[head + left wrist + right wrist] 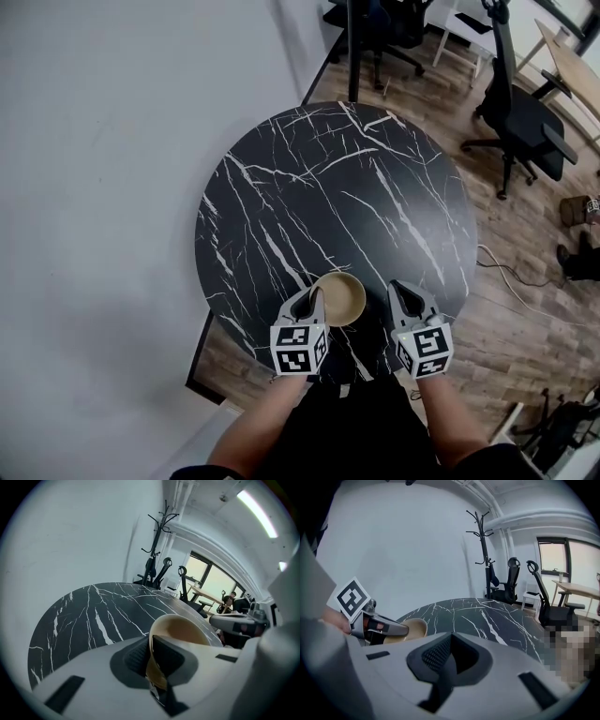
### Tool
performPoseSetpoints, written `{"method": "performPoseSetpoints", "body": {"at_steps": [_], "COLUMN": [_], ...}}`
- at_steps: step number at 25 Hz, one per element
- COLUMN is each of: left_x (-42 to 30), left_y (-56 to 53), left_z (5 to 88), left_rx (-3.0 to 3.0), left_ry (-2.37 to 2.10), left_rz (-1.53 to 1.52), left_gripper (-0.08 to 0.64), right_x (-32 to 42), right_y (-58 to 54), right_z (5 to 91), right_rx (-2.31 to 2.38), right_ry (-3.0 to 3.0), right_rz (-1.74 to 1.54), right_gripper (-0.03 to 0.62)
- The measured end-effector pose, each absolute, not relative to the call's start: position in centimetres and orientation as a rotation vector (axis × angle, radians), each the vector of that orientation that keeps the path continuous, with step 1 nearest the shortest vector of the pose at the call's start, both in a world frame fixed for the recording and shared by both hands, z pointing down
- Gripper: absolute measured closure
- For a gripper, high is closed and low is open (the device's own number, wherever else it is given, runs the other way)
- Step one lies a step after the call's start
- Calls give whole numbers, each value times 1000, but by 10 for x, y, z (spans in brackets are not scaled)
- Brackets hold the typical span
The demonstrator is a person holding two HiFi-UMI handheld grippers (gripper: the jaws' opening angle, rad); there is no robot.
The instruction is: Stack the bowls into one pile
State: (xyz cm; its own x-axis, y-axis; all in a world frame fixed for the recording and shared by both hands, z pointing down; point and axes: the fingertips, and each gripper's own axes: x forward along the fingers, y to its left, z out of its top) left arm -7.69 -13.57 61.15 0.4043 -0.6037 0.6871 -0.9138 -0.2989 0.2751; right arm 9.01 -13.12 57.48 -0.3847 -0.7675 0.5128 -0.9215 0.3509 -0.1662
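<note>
Head view: left claw [312, 298] clamps the rim of the tan bowl [341, 298] at the near edge of the black bench [328, 187]; right claw [405, 292] sits closed and empty just beside it.

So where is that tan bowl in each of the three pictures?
Head view: the tan bowl is low centre, by the table's near edge, between the left gripper and the right gripper.
Left gripper view: bottom centre, its rim pinched between the jaws.
Right gripper view: left of middle, just beyond the left gripper.
Shared landmark: the black marble table, in all three.
</note>
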Motion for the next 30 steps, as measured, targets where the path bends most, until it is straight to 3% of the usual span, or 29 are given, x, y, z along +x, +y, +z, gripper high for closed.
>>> {"method": "performPoseSetpoints", "body": {"at_steps": [12,21,30], "left_x": [-66,-66,-70], "left_y": [-133,-140,-144], "left_z": [629,619,581], "left_rx": [2036,2091,2198], "left_ry": [-1300,-1326,-1350], "left_rz": [719,680,557], "left_gripper": [509,366,374], "right_x": [95,95,77], "right_y": [-126,-129,-127], "right_z": [577,575,562], "right_rx": [1491,1496,1487], "right_ry": [-2272,-2280,-2322], "right_rz": [630,627,629], "right_gripper": [583,583,583]}}
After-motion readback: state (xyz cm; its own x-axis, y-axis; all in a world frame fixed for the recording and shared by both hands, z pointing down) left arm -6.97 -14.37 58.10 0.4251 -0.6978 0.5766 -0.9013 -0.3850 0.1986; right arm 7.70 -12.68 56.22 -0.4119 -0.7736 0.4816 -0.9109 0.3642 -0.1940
